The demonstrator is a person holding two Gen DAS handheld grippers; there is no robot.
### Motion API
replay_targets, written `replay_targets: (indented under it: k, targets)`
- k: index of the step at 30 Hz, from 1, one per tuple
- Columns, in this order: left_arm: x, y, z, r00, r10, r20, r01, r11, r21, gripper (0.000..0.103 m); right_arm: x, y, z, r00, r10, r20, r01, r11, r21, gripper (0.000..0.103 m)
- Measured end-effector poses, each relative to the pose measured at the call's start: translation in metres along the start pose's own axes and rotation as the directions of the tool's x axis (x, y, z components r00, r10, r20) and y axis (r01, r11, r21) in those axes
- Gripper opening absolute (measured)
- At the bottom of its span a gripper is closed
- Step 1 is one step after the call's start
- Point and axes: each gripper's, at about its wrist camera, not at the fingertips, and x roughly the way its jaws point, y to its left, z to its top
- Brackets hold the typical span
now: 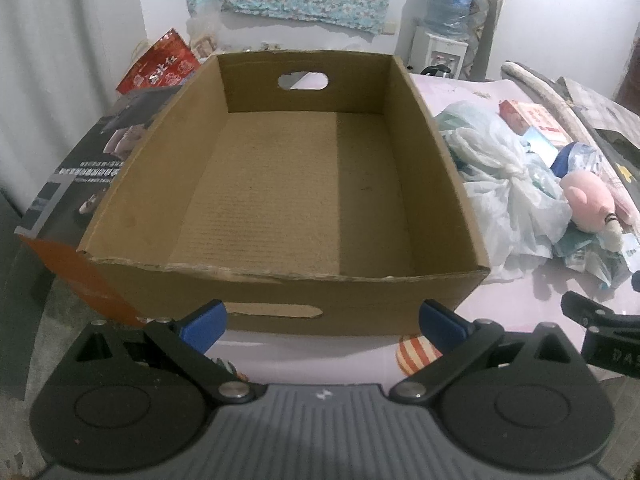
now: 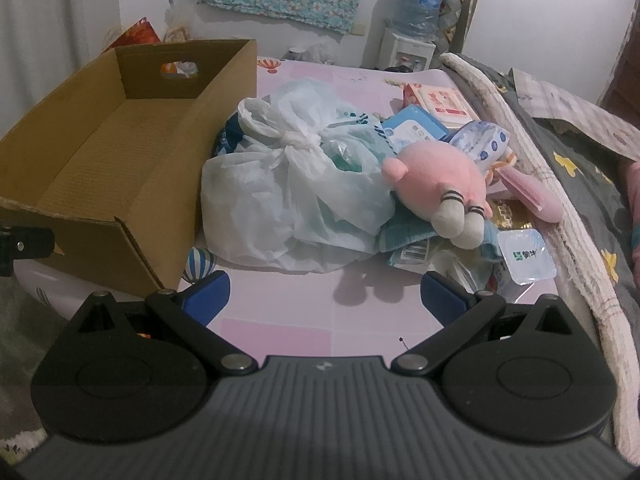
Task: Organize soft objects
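An open, empty cardboard box (image 1: 280, 184) sits on the pink bed sheet; in the right wrist view it stands at the left (image 2: 100, 168). To its right lies a pile: a knotted pale plastic bag (image 2: 296, 184), a pink plush toy (image 2: 440, 184) with grey feet, tissue packs (image 2: 416, 130) and a small sealed cup (image 2: 526, 256). The bag (image 1: 504, 184) and plush (image 1: 592, 196) also show in the left wrist view. My left gripper (image 1: 322, 322) is open and empty before the box's near wall. My right gripper (image 2: 324, 298) is open and empty, short of the pile.
A grey and white blanket (image 2: 560, 184) runs along the bed's right side. A printed carton (image 1: 80, 184) and a red bag (image 1: 160, 64) sit left of the box. A water dispenser (image 2: 412, 28) stands by the far wall.
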Motion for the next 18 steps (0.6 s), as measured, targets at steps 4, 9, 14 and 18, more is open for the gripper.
replay_targets:
  k: [4, 9, 14, 18]
  targets:
    - [-0.009, -0.016, 0.002, 0.999, -0.032, 0.044, 0.030, 0.998, 0.056, 0.103, -0.003, -0.018, -0.008, 1.000, 0.019, 0.022, -0.021, 0.998, 0.061, 0.102]
    - [-0.020, -0.054, 0.003, 0.989, -0.109, 0.102, 0.090, 0.981, 0.174, 0.103, -0.012, -0.058, -0.027, 0.995, -0.017, 0.097, 0.003, 0.990, 0.139, 0.102]
    - [-0.023, -0.103, 0.003, 0.968, -0.217, 0.129, 0.168, 0.935, 0.311, 0.103, -0.018, -0.111, -0.056, 0.983, -0.089, 0.163, 0.050, 0.972, 0.229, 0.102]
    - [-0.021, -0.136, 0.006, 0.934, -0.330, 0.135, 0.261, 0.891, 0.372, 0.103, -0.017, -0.155, -0.078, 0.979, -0.110, 0.170, 0.050, 0.946, 0.321, 0.102]
